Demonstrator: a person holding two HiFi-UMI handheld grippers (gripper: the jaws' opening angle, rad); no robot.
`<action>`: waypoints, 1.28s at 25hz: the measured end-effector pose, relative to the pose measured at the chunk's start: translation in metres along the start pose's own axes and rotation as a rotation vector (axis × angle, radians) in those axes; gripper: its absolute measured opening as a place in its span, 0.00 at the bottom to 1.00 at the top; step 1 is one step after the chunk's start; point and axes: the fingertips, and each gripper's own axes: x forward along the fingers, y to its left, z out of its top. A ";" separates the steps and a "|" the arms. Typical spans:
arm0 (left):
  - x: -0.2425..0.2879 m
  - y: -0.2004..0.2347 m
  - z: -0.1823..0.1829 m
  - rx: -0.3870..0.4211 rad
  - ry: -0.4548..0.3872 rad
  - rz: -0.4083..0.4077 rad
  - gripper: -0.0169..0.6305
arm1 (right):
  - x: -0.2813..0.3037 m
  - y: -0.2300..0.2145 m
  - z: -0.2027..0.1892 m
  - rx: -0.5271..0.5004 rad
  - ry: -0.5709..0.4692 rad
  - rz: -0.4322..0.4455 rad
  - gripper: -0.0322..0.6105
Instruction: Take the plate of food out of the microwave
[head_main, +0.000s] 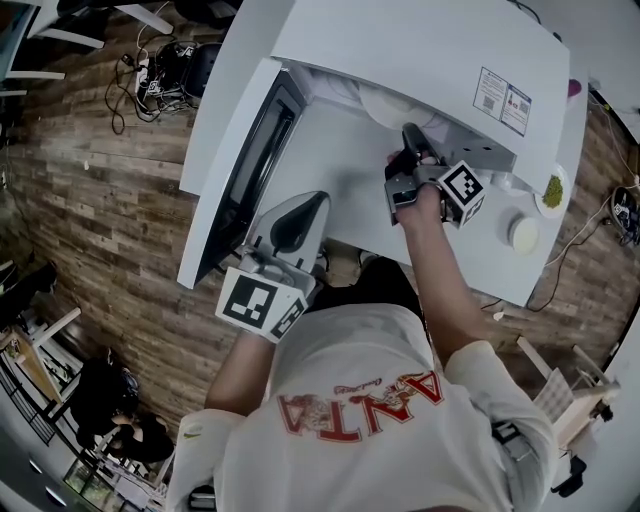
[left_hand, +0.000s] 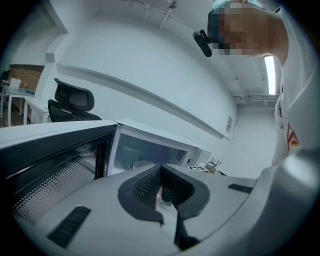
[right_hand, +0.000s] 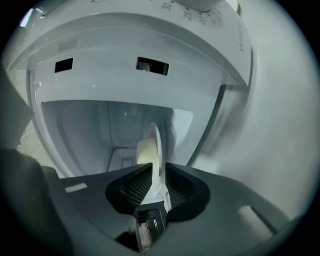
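Observation:
The white microwave (head_main: 420, 50) stands with its door (head_main: 250, 160) swung open to the left. My right gripper (head_main: 412, 135) reaches into the cavity mouth. In the right gripper view it (right_hand: 158, 175) is shut on the rim of a white plate (right_hand: 156, 145), seen edge-on, with a pale piece of food (right_hand: 144, 152) on it. The plate (head_main: 385, 105) shows just inside the opening. My left gripper (head_main: 300, 215) hangs lower, near the door's edge. Its pads (left_hand: 147, 185) meet with nothing between them, and it points toward the open microwave (left_hand: 150, 147).
Right of the microwave on the white table (head_main: 340, 180) are a small dish of green stuff (head_main: 552, 188) and a round white lid (head_main: 523, 234). Cables (head_main: 150, 70) lie on the wooden floor. An office chair (left_hand: 72, 102) stands behind the door.

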 end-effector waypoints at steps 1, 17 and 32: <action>0.000 0.000 -0.001 0.000 0.002 0.002 0.04 | 0.002 0.000 0.000 0.000 0.000 0.003 0.14; -0.006 -0.003 -0.010 -0.006 0.030 0.002 0.04 | 0.005 0.004 -0.001 0.022 -0.045 0.108 0.08; -0.015 -0.017 0.007 0.029 0.001 -0.061 0.04 | -0.045 0.028 -0.019 -0.001 -0.013 0.172 0.08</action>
